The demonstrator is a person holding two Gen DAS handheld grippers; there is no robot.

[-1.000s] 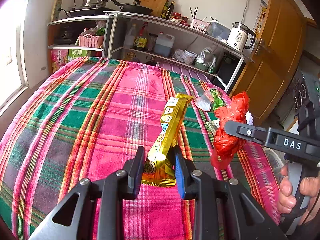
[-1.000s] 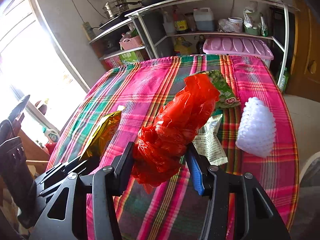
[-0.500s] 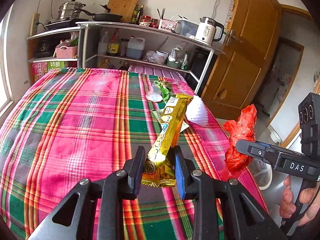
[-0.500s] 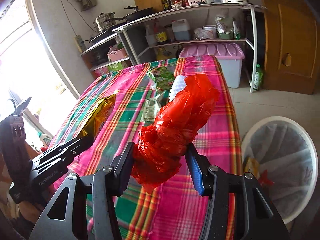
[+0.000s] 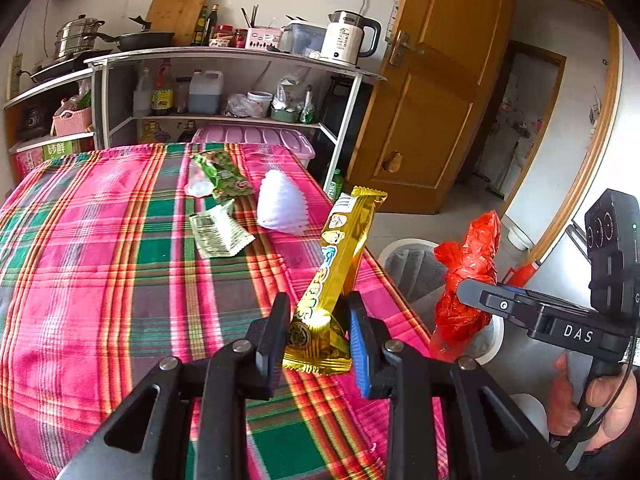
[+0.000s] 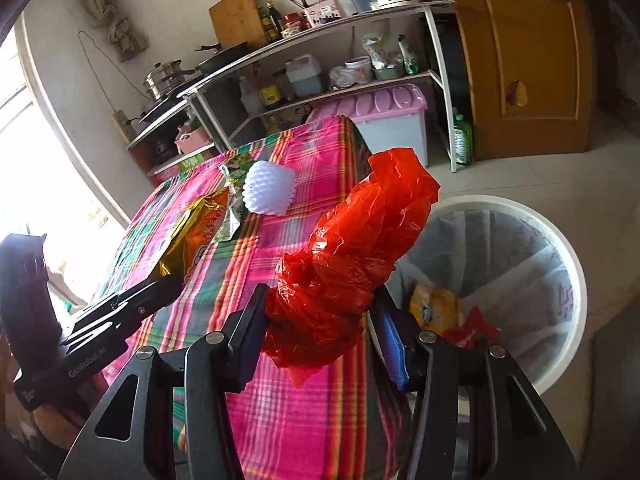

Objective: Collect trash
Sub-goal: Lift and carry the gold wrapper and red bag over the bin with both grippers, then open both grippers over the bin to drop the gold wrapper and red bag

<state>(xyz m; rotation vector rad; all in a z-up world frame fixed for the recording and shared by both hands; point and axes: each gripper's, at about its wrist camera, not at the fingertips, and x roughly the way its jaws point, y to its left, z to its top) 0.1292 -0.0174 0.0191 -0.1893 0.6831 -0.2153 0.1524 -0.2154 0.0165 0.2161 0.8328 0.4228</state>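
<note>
My left gripper (image 5: pixel 316 336) is shut on a gold snack wrapper (image 5: pixel 340 264), held above the table's right edge. My right gripper (image 6: pixel 320 332) is shut on a crumpled red plastic bag (image 6: pixel 352 260), held beside the table edge near a white trash bin (image 6: pixel 560 248). The bin has a liner and holds a yellow packet and red scraps. The red bag also shows in the left wrist view (image 5: pixel 468 280), and the gold wrapper in the right wrist view (image 6: pixel 192 236). A green wrapper (image 5: pixel 224 174), a printed packet (image 5: pixel 218 232) and a white foam net (image 5: pixel 280 204) lie on the table.
The table has a pink and green plaid cloth (image 5: pixel 100 260). A metal shelf rack (image 5: pixel 224 92) with bottles, pots and a kettle stands behind it. A pink-lidded storage box (image 6: pixel 384 120) sits by the rack. A wooden door (image 5: pixel 440 100) is at the right.
Both grippers have swung right, from over the table toward its right edge and the bin. The bin now fills more of the right wrist view. Both still hold their items.
</note>
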